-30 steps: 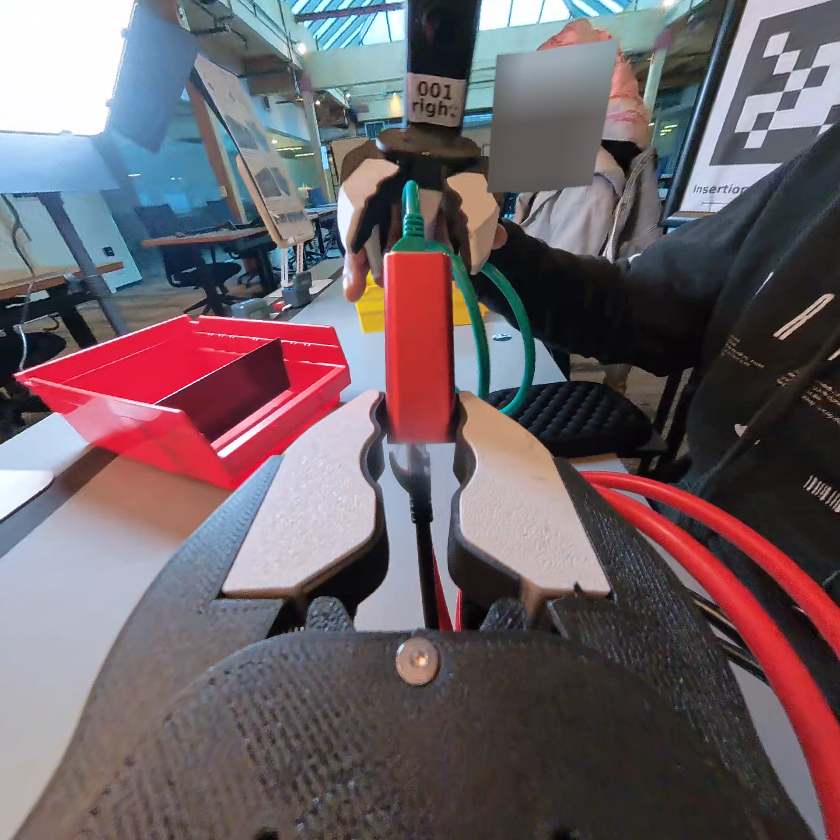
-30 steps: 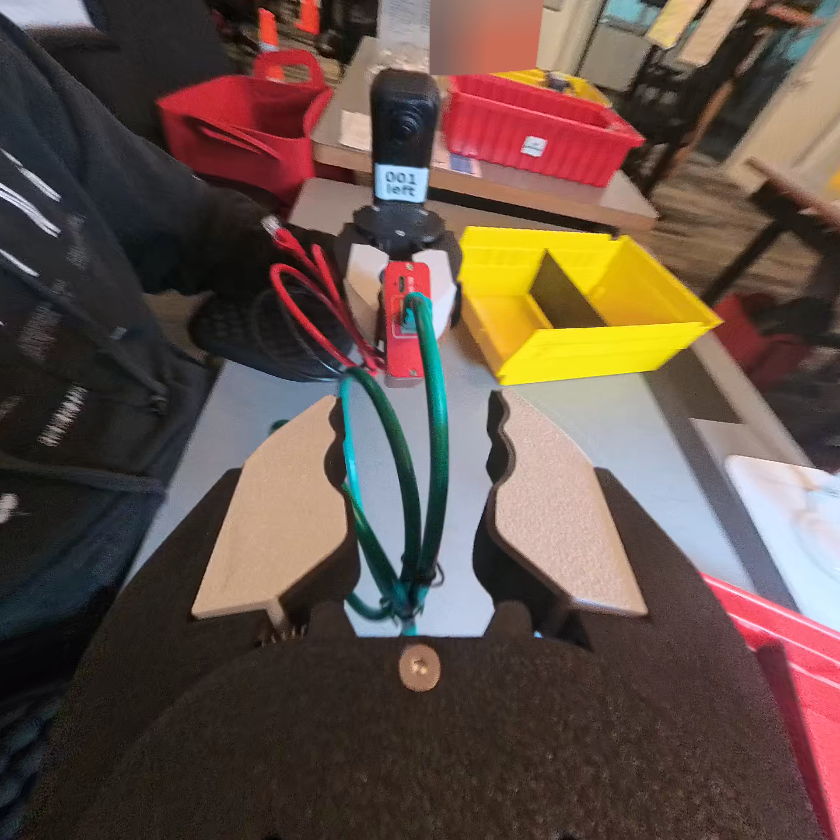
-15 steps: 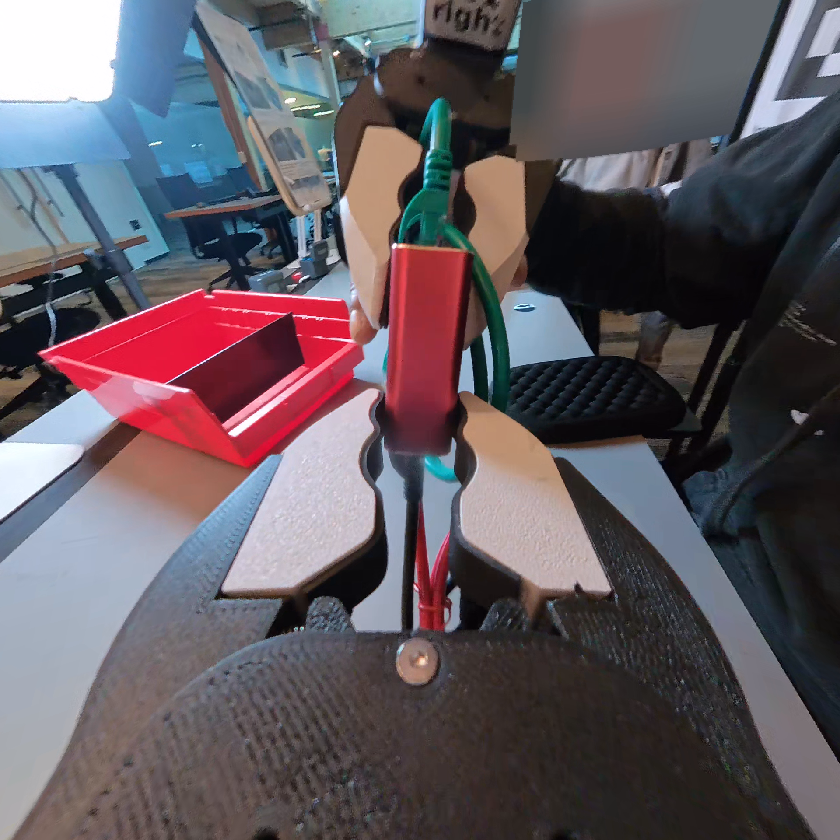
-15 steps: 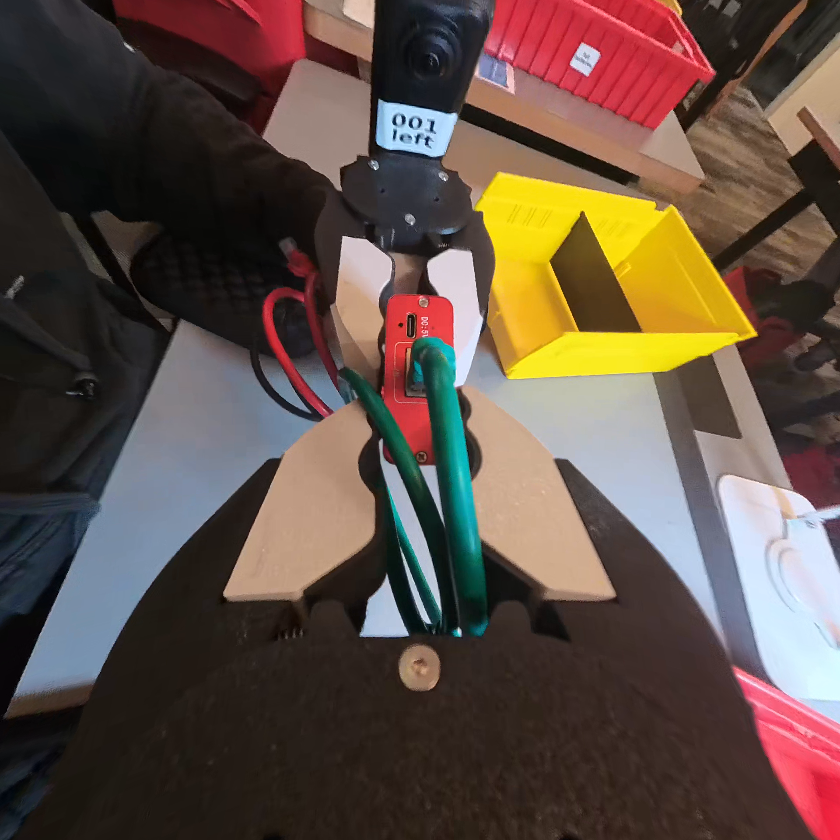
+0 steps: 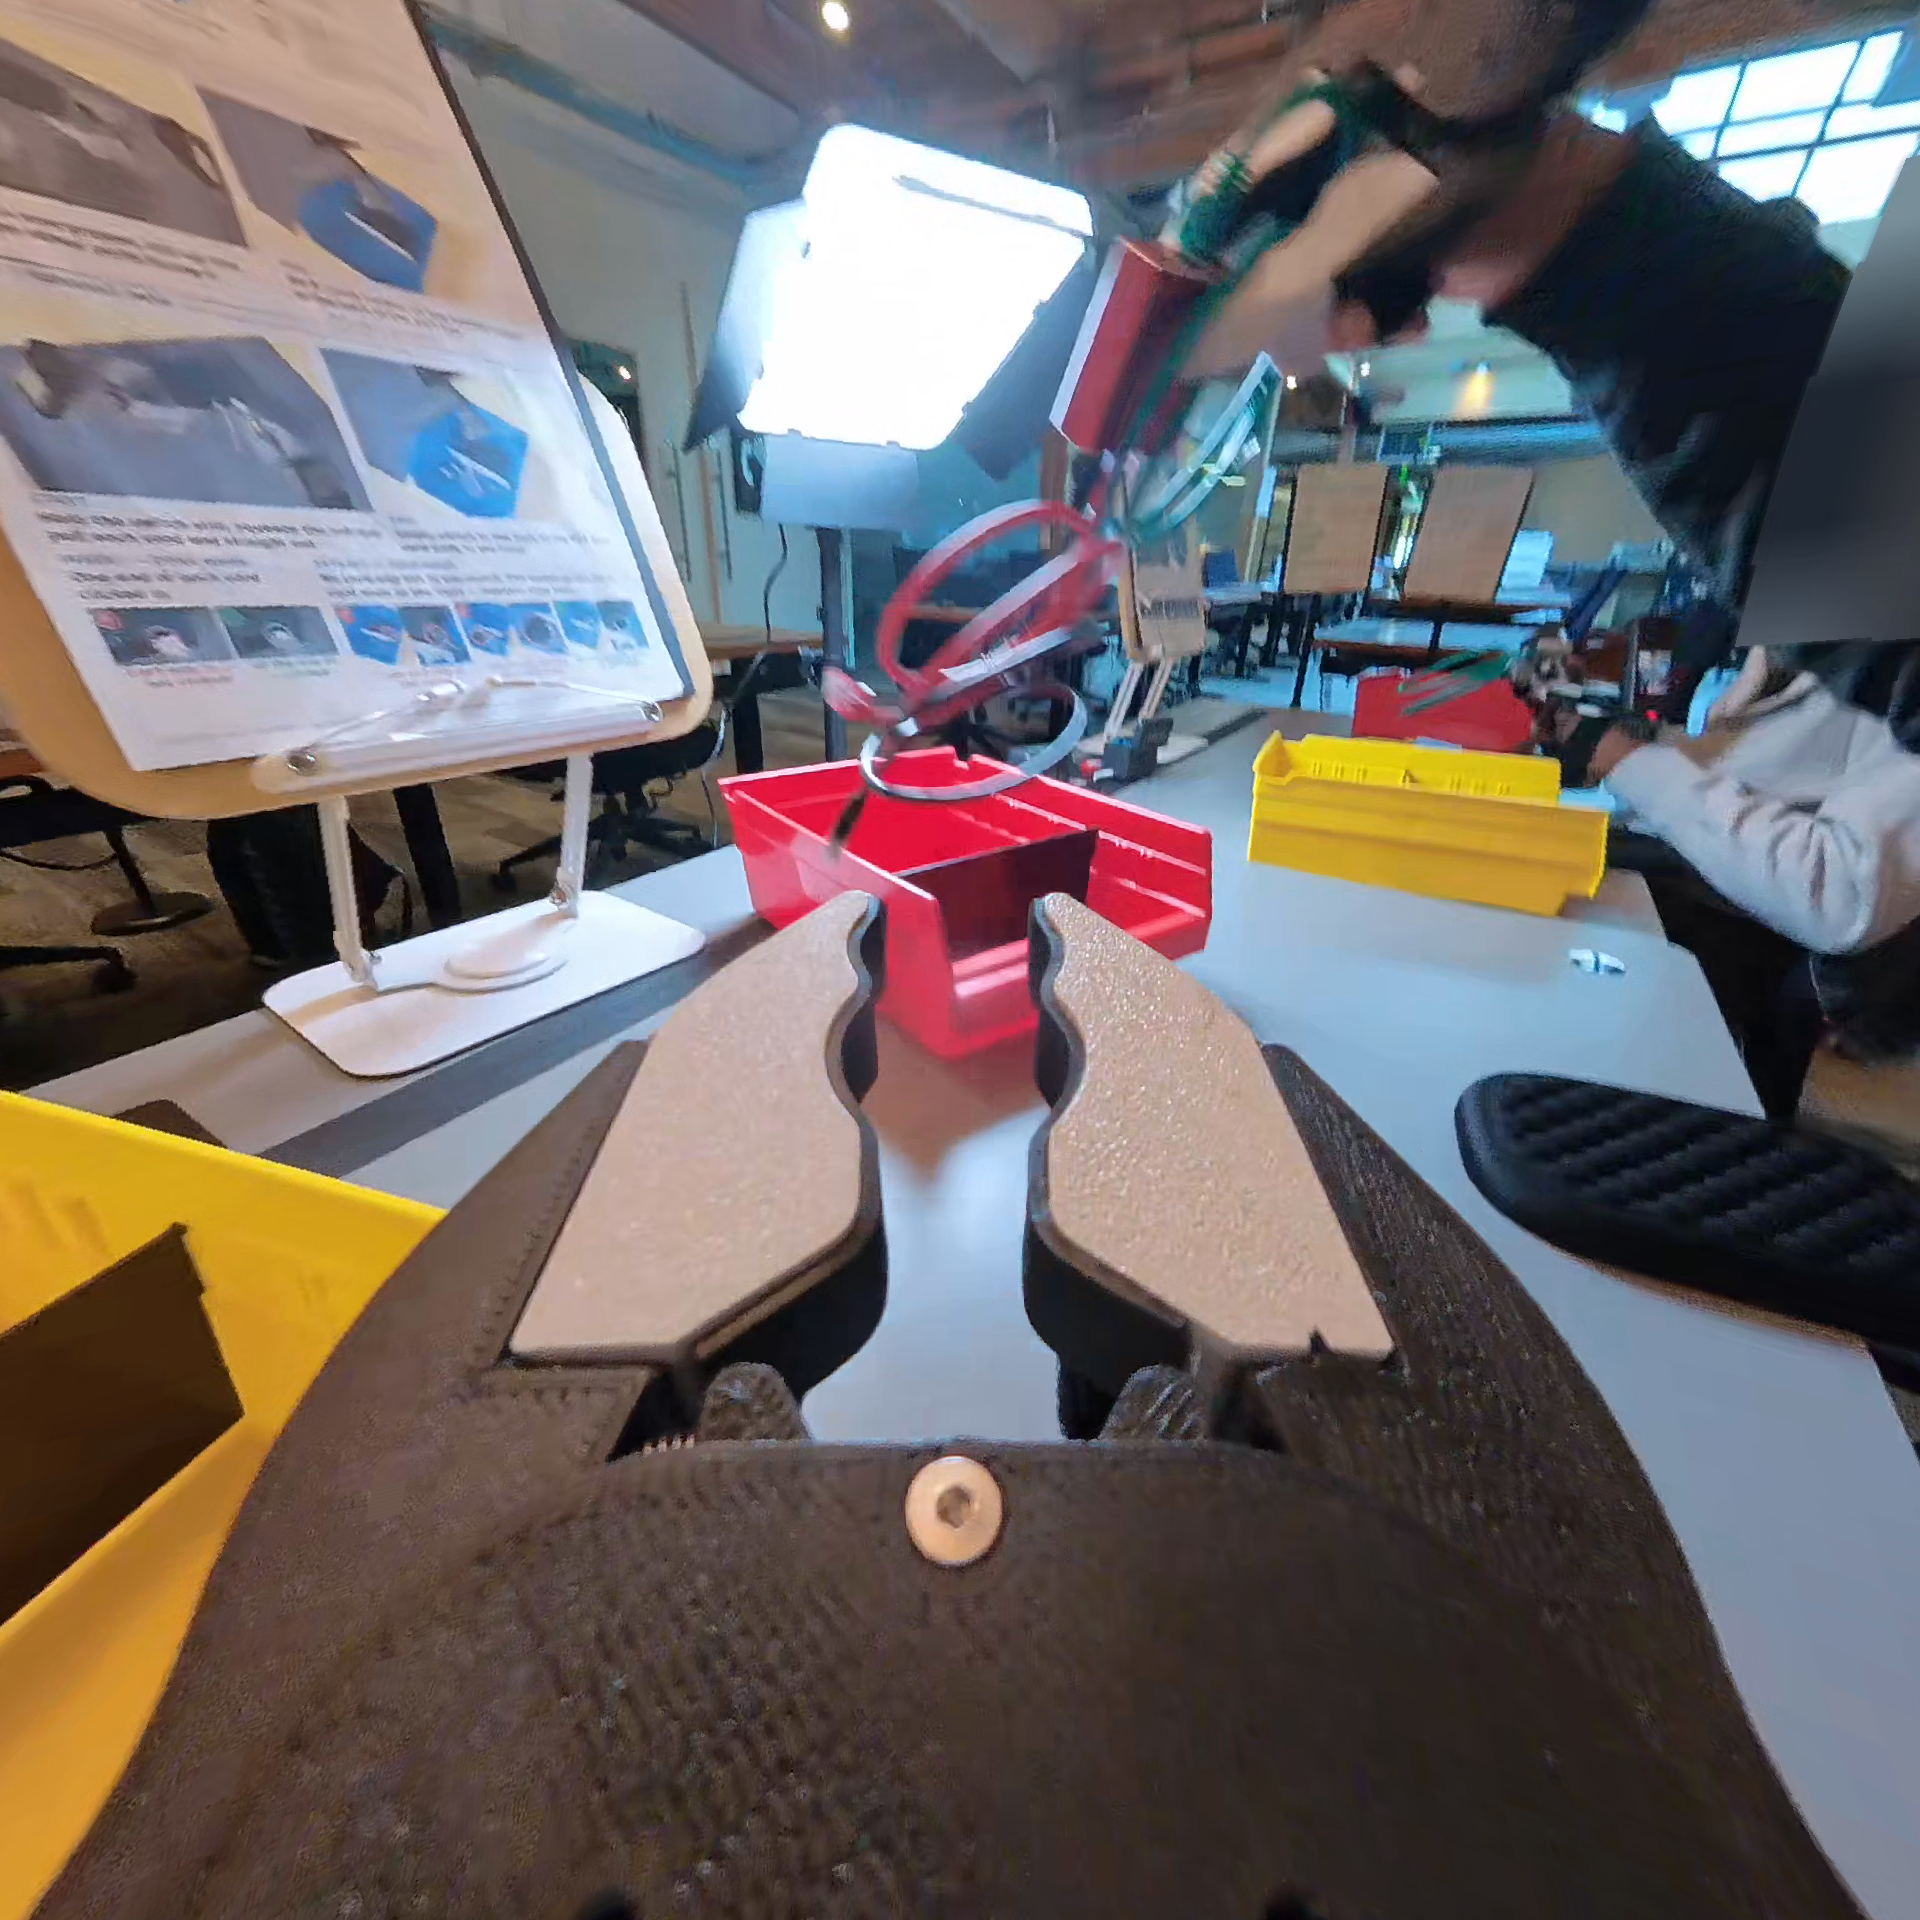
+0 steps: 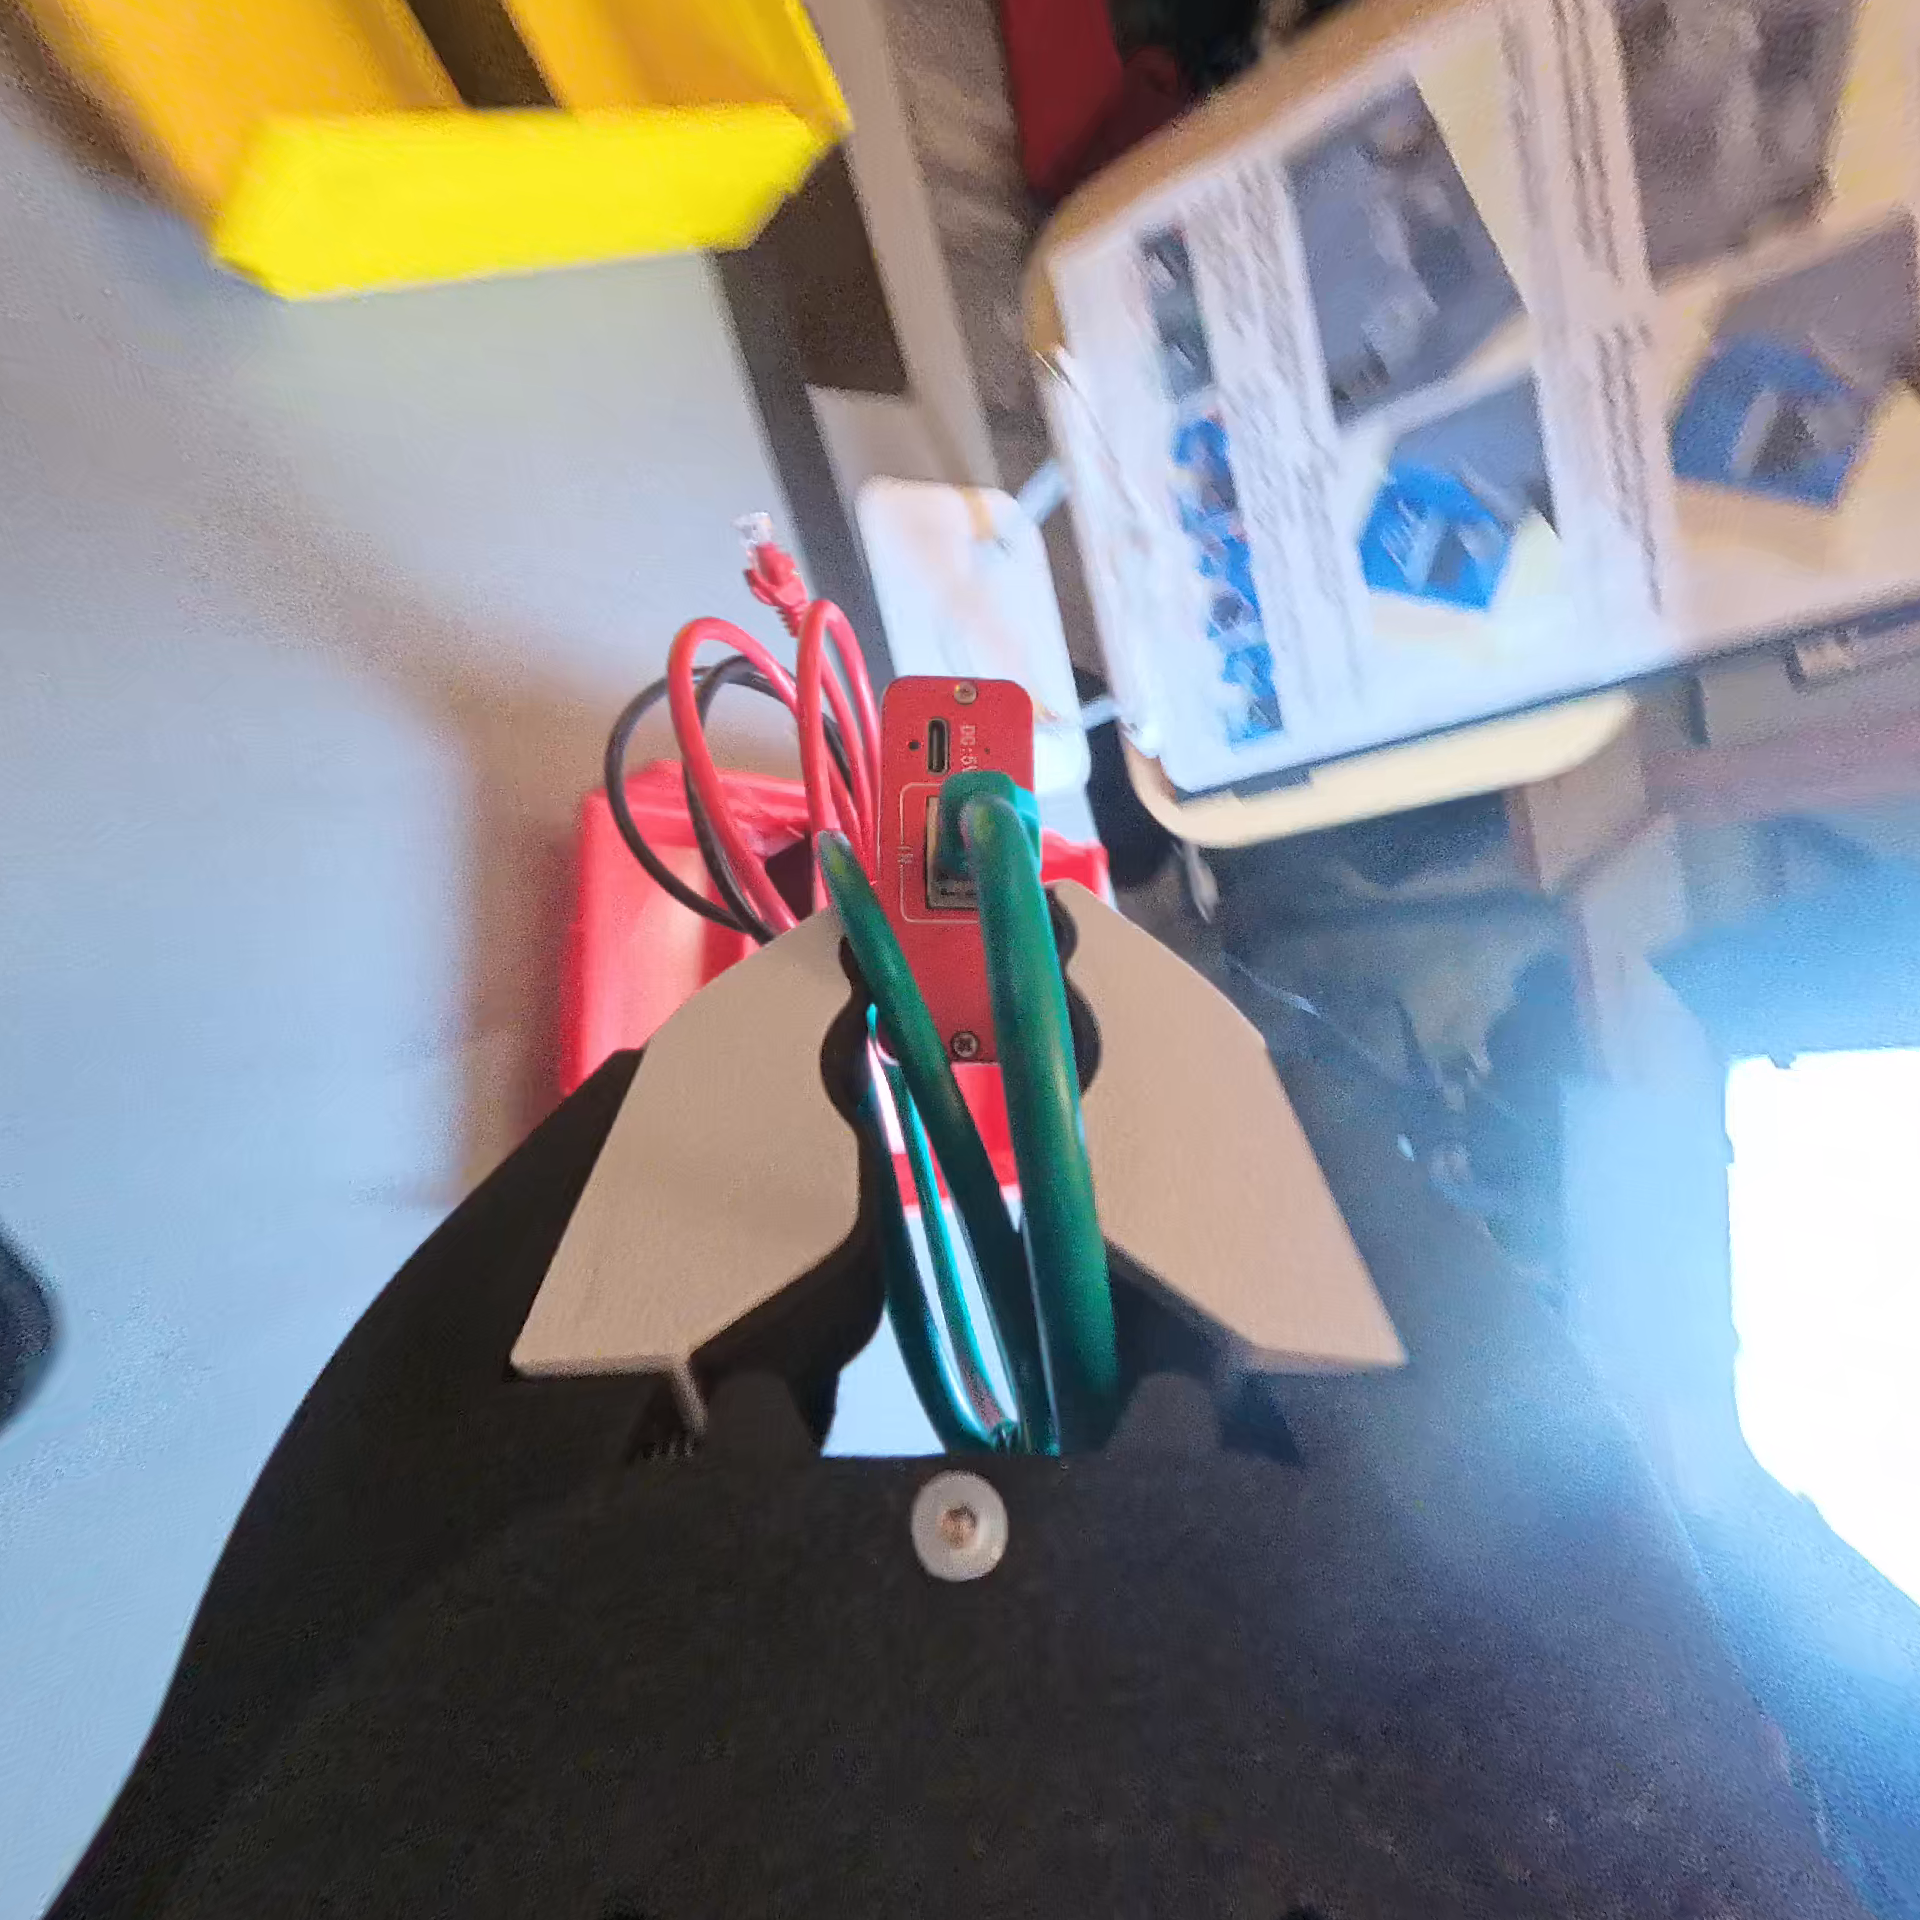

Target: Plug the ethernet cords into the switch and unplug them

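My right gripper (image 6: 951, 925) is shut on the red switch (image 6: 951, 748) and holds it in the air above the red bin (image 6: 623, 935). A green cord (image 6: 1029, 1091) is plugged into the switch's near port and loops back between the fingers. A red cord (image 6: 821, 707) and a black cord (image 6: 644, 790) hang from the switch's far side. My left gripper (image 5: 956, 914) is open and empty, low over the table and facing the red bin (image 5: 1143, 862). In the left wrist view the switch (image 5: 1127, 343) is high at upper right, blurred, with the red cord (image 5: 977, 582) dangling over the bin.
A yellow bin (image 5: 1413, 821) stands behind the red one, and another yellow bin (image 5: 260, 1299) is close at my lower left. An instruction sheet on a white stand (image 5: 312, 416) is at the left. A black pad (image 5: 1683, 1174) lies at the right. A person's sleeve (image 5: 1787, 790) is beyond. The tips of one gripper are about 30 centimeters away from the tips of the other.
My left gripper let go of the switch, opened and swung away to face the red bin. My right gripper closed on the switch and lifted it, cords attached, over the red bin.
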A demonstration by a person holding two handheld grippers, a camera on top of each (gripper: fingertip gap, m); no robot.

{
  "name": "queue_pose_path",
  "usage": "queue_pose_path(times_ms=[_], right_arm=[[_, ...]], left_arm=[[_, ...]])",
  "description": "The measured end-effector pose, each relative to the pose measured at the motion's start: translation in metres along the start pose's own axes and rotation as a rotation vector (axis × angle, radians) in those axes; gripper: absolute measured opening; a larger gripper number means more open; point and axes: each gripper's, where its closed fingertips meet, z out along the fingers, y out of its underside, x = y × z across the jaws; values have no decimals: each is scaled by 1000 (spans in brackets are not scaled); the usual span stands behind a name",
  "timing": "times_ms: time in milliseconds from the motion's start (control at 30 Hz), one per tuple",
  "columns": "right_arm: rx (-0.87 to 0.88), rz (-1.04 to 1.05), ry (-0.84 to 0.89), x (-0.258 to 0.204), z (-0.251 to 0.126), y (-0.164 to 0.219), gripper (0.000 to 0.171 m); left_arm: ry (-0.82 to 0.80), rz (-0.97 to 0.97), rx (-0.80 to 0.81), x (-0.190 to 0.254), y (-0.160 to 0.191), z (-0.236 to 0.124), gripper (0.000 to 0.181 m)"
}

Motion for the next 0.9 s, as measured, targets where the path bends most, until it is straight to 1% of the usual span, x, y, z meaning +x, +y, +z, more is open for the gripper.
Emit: queue_pose_path(times_ms=[100,167,233,333,433,533,567,633,700,833,900], right_arm=[[-136,57,82,45,25,42,29],[-216,85,85,58,54,70,28],[-263,112,59,60,91,94,29],[-279,158,-16,47,154,124,28],[-295,218,-134,18,210,154,28],[-196,324,-292,-17,246,152,32],[-201,342,-344,-29,253,152,37],[-207,353,-337,-33,263,151,39],[-224,346,-345,-33,262,150,41],[-179,389,-386,-26,242,131,69],[-104,410,-415,-24,225,113,73]], left_arm=[[21,53,-60,12,13,10,26],[35,74,-91,18,20,14,25],[45,76,-116,21,28,17,25],[61,59,-145,23,38,21,24],[79,47,-181,26,52,24,24],[89,58,-220,27,64,26,23],[92,61,-230,27,67,27,23],[102,57,-245,28,72,28,23],[107,56,-260,28,77,29,22],[85,72,-288,23,82,29,23],[74,63,-284,21,80,28,24]])
